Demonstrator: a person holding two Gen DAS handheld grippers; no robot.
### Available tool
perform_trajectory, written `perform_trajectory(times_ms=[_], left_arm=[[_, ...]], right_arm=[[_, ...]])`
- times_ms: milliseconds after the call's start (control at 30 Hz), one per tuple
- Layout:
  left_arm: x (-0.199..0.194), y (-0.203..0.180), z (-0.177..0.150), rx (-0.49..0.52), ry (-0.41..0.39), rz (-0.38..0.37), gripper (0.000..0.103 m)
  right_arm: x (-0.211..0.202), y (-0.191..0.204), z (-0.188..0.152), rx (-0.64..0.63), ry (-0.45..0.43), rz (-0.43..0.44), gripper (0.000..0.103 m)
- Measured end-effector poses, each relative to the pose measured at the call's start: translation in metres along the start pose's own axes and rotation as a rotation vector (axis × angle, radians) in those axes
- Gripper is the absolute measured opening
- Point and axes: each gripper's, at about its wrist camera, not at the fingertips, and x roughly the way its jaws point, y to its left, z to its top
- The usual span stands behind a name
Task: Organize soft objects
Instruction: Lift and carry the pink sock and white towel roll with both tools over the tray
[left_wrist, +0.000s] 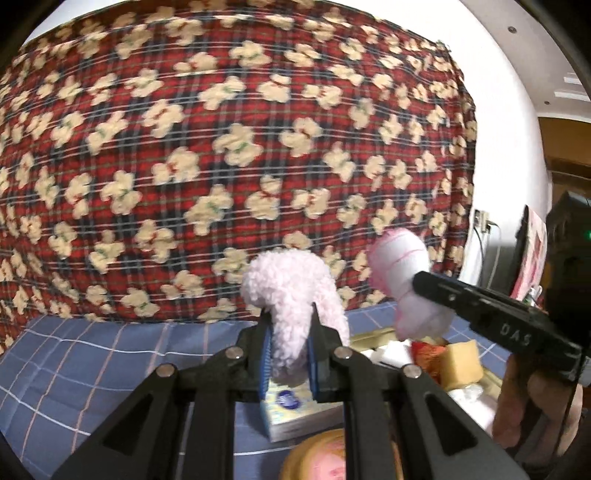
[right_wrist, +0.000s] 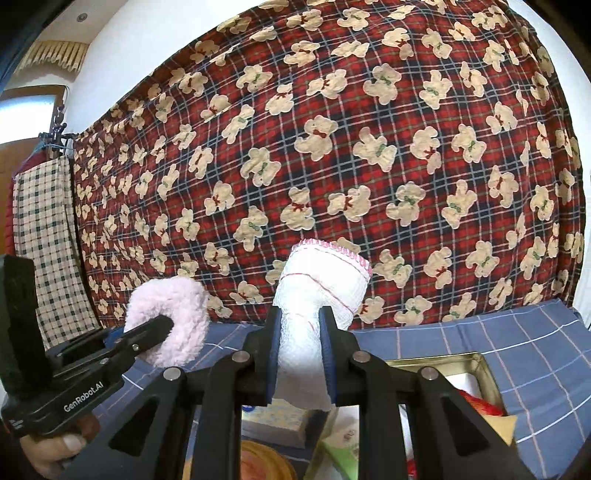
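My left gripper (left_wrist: 290, 314) is shut on a fluffy pale-pink soft piece (left_wrist: 288, 280), which curls up above the blue pads. To its right, my right gripper (left_wrist: 419, 280) comes in from the side, shut on a white cloth roll with pink trim (left_wrist: 400, 258). In the right wrist view, the right gripper (right_wrist: 300, 312) pinches the white roll (right_wrist: 325, 273) upright between its pads. The left gripper (right_wrist: 166, 323) shows at the lower left with the fluffy pink piece (right_wrist: 181, 295). Both items hang in the air above the bed.
A red plaid blanket with bear shapes (left_wrist: 221, 147) hangs behind. Below lies a blue checked sheet (left_wrist: 110, 369). On it stand a gold tin box (right_wrist: 480, 363) holding red, yellow and white things, a tissue pack (left_wrist: 295, 410) and a round tin (left_wrist: 321, 458).
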Motion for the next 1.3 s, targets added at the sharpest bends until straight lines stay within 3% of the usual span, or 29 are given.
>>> perform_trajectory(times_ms=[667,967,1300], left_arm=[[0.039,-0.064,0.002,-0.029,0.104,-0.149,0.013],[0.044,-0.074,-0.002,-0.031,0.131,-0.17,0.013],[0.046,-0.085,-0.01,-0.008,0.165,-0.242,0.013]], right_arm=[[-0.038,-0.046,0.006,-0.021,0.013,-0.099,0.022],[-0.048,-0.059,0.0,-0.02,0.026,-0.129,0.022],[-0.057,-0.072,-0.008,-0.032,0.061,-0.18,0.022]])
